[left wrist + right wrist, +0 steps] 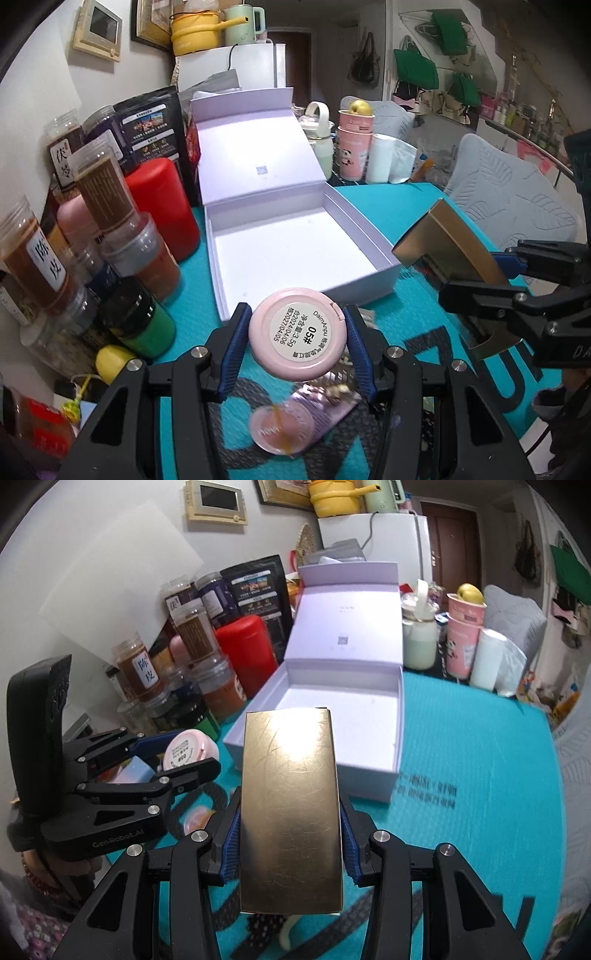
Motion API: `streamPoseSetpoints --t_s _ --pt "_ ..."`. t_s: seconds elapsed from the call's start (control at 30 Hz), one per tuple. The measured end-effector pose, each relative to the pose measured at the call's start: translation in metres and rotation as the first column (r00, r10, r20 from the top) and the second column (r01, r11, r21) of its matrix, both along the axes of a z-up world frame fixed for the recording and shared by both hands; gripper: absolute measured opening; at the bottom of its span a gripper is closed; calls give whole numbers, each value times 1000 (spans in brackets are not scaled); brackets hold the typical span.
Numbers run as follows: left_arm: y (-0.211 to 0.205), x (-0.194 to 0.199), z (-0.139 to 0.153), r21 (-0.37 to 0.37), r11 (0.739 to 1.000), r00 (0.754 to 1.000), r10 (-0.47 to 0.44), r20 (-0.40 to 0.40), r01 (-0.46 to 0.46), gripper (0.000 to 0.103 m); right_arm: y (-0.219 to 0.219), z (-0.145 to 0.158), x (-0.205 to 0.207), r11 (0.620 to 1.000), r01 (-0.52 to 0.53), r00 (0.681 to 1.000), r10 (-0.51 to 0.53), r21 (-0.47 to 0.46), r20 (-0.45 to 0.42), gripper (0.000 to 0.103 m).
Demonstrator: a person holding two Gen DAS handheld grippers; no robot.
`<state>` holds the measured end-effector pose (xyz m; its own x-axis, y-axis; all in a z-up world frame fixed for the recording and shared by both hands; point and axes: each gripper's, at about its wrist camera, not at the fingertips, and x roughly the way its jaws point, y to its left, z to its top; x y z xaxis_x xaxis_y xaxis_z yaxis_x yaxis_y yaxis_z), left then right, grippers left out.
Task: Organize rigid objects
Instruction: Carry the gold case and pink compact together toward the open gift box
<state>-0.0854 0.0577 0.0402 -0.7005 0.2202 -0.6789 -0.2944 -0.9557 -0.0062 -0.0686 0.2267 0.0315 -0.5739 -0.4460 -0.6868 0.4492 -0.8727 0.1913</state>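
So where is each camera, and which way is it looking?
Left wrist: on the left gripper, looking along its blue fingers clamping a pink compact, toward the open white box; the right gripper shows at right.
Right wrist: on the right gripper, clamping a gold box, same direction; the left gripper shows at left.
Both share the white box, the red canister and the teal mat.

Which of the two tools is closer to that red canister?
The left tool, holding the pink compact, is nearer the red canister. The right tool, holding the gold box, is farther off.
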Motion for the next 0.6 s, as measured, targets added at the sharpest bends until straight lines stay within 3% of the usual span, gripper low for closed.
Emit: streamPoseSetpoints --t_s 0.6 --pt "-15 -75 18 3 1000 1000 22 -15 -22 50 -10 8 -80 996 -68 997 70 -58 36 44"
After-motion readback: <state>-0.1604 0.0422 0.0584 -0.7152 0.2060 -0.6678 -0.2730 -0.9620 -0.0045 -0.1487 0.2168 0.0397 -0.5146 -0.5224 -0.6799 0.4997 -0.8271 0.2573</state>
